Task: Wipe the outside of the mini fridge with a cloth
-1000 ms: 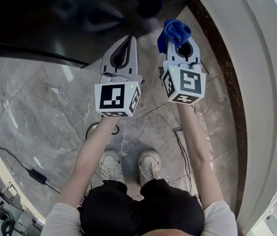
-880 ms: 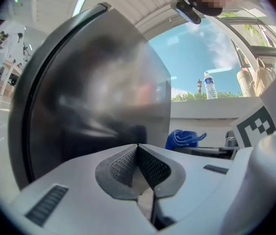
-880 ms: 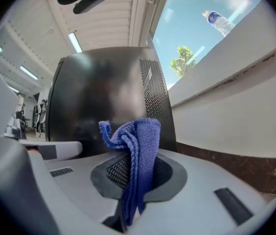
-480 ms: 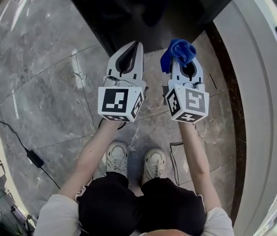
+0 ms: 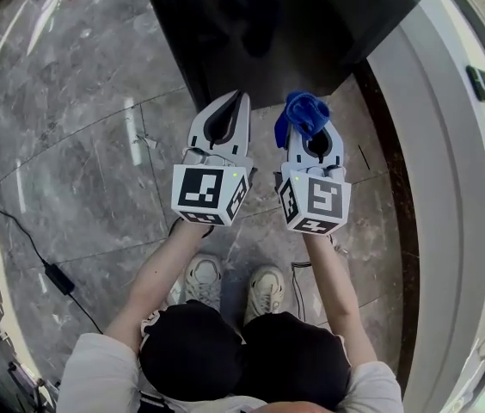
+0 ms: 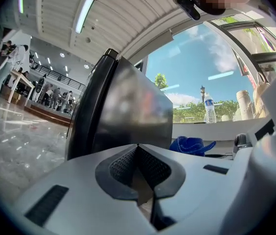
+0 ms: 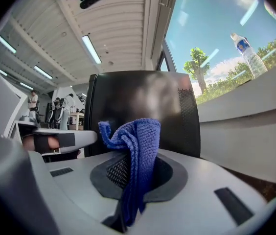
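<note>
Right gripper (image 5: 313,127) grips a blue cloth (image 5: 303,110), and in the head view it sits a little lower than half a second ago. The cloth's bunched top now lies just short of the mini fridge (image 5: 285,24) instead of overlapping its near edge. The left gripper (image 5: 241,100) has drawn back by about the same amount, and more of the fridge's dark top is in sight than before.

In the right gripper view the jaws are nearly together on the cloth (image 7: 135,165). It stands up between the ribbed pads and folds over above them. The black fridge (image 7: 143,97) is straight ahead of these jaws and apart from them.

In the left gripper view the left gripper (image 6: 138,148) has its jaws closed tip to tip with nothing between them. The fridge (image 6: 128,111) is ahead of it and slightly to its left, not touching. The cloth (image 6: 192,145) shows off to its right.
</note>
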`<state>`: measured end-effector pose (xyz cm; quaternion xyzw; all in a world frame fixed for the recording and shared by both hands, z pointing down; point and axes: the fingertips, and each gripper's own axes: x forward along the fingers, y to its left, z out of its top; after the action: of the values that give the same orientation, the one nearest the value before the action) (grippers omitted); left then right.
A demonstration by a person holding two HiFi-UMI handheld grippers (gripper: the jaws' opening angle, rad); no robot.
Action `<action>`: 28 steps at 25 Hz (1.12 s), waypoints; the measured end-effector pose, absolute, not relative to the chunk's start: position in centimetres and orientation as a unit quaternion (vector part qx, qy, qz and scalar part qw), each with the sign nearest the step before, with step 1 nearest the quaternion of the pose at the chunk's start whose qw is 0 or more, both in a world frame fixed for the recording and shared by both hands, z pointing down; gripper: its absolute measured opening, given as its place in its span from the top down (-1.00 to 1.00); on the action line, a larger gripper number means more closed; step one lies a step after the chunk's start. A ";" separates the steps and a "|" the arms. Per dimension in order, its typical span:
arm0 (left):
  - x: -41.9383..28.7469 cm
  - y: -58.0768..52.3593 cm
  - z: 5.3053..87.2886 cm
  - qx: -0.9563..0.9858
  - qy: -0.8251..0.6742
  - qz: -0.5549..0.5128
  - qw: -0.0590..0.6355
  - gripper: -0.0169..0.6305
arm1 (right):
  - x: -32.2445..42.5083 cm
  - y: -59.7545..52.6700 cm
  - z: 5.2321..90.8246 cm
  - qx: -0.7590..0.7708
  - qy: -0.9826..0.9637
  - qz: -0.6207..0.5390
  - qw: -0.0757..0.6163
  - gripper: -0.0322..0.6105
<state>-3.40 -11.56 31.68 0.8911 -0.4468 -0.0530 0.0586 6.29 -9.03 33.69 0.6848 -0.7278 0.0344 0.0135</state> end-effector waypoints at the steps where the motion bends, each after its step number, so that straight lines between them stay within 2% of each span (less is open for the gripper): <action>1: -3.4 -11.6 31.1 0.891 -0.446 -0.059 0.065 0.93 | 6.2 -9.0 33.1 0.687 -0.726 0.026 0.017 0.74; 7: -2.1 -12.0 24.8 0.900 -0.425 -0.056 0.078 0.93 | 7.8 -9.6 26.8 0.697 -0.715 0.055 0.013 0.74; 11: -2.3 -13.0 16.6 0.895 -0.434 -0.027 0.100 0.93 | 10.2 -9.8 17.8 0.714 -0.693 0.095 0.042 0.74; 15: -3.7 -13.6 3.0 0.880 -0.457 -0.023 0.132 0.93 | 9.6 -10.2 3.0 0.721 -0.681 0.108 0.071 0.74; 20: -4.0 -12.0 -20.7 0.892 -0.440 -0.038 0.098 0.93 | 7.6 -9.7 -18.9 0.709 -0.690 0.109 0.092 0.74; 25: -5.8 -11.5 -40.0 0.891 -0.445 -0.045 0.078 0.93 | 2.8 -9.0 -37.7 0.698 -0.707 0.084 0.083 0.74; 28: -5.9 -9.6 -45.5 0.891 -0.446 -0.057 0.063 0.93 | 1.5 -7.2 -42.4 0.679 -0.729 0.078 0.036 0.74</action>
<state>-5.91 -9.62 -45.48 0.8910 -0.4459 -0.0573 0.0633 1.55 -7.17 -42.43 0.6793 -0.7288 0.0783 0.0356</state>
